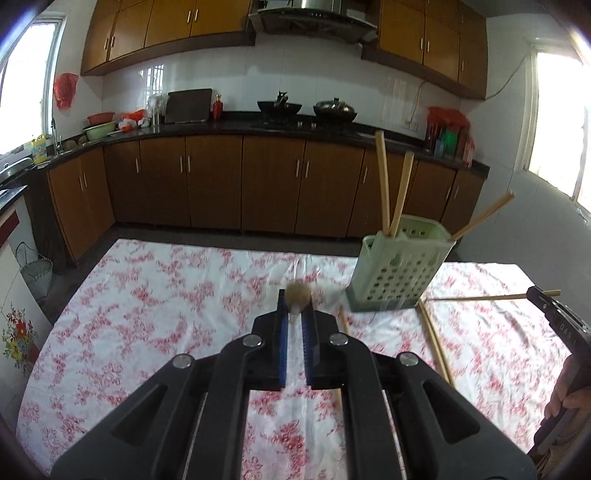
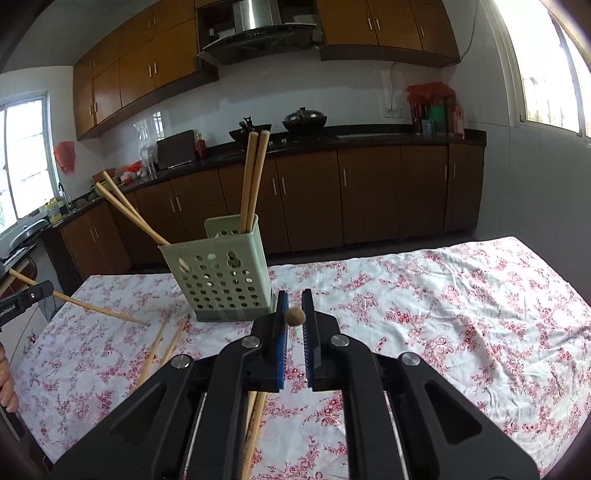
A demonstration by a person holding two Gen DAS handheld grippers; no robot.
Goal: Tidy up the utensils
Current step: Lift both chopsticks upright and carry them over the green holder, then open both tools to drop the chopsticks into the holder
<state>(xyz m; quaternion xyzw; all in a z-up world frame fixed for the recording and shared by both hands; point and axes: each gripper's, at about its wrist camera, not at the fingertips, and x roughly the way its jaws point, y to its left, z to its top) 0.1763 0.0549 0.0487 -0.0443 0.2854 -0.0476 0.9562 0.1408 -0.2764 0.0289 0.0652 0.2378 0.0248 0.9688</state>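
Observation:
A pale green perforated utensil holder (image 1: 397, 271) (image 2: 221, 275) stands upright on the flowered tablecloth with several wooden chopsticks (image 1: 391, 188) (image 2: 253, 177) leaning in it. My left gripper (image 1: 295, 306) is shut on a chopstick seen end-on, its round tip (image 1: 298, 293) between the fingertips, left of the holder. The same chopstick (image 2: 96, 308) slants down from the left gripper's finger (image 2: 26, 297) in the right wrist view. My right gripper (image 2: 294, 314) is shut on another chopstick, its round end (image 2: 294, 316) showing, just right of the holder's base. Loose chopsticks (image 1: 434, 339) (image 2: 162, 345) lie on the cloth.
The table (image 1: 147, 314) (image 2: 461, 314) carries a white cloth with red flowers. Beyond it are brown kitchen cabinets (image 1: 221, 181), a black counter with woks (image 1: 334, 109) and a range hood (image 2: 258, 33). A person's hand (image 1: 565, 398) holds the right gripper.

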